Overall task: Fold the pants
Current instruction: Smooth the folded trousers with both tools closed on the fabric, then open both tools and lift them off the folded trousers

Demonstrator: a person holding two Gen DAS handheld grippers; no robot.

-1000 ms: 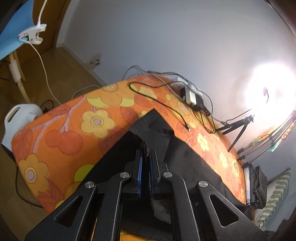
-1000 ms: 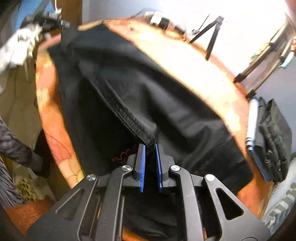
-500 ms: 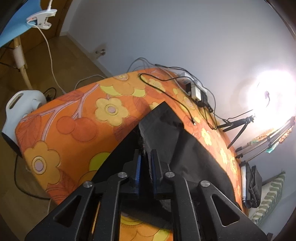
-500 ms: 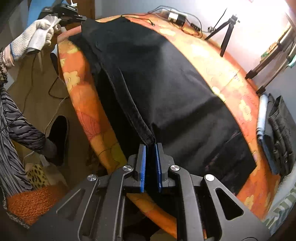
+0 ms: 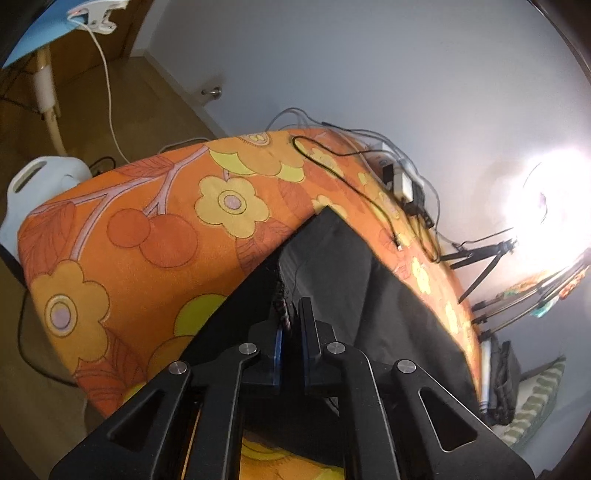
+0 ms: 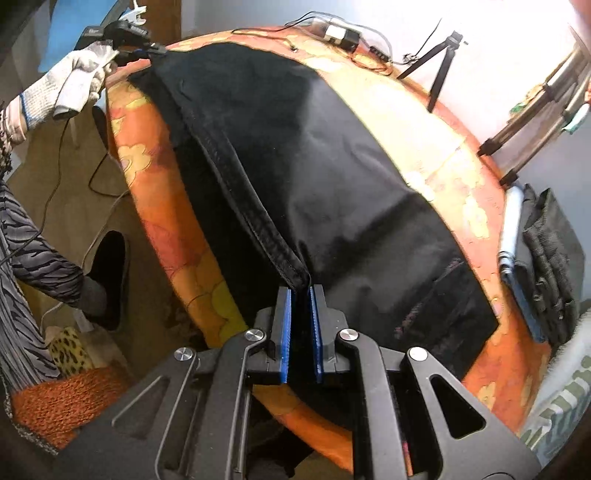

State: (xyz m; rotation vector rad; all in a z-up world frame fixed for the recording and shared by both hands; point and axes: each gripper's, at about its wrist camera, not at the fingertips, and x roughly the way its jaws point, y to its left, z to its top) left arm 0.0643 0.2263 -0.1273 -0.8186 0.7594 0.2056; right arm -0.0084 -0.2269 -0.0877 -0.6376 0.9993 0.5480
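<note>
right claw (image 6: 301, 325): black, blue pads | glove (image 6: 70, 86): white knit | sleeve (image 6: 33, 254): zebra-striped

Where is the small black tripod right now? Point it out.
In the right wrist view, the tripod stands at the upper right, on the table's far edge, beyond the black pants, right of the chargers.

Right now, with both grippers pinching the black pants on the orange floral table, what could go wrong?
1. The pants hang over the table edge; if the right gripper slips off the seam, they may slide off.
2. The left gripper could drag the fabric into the cables.
</note>
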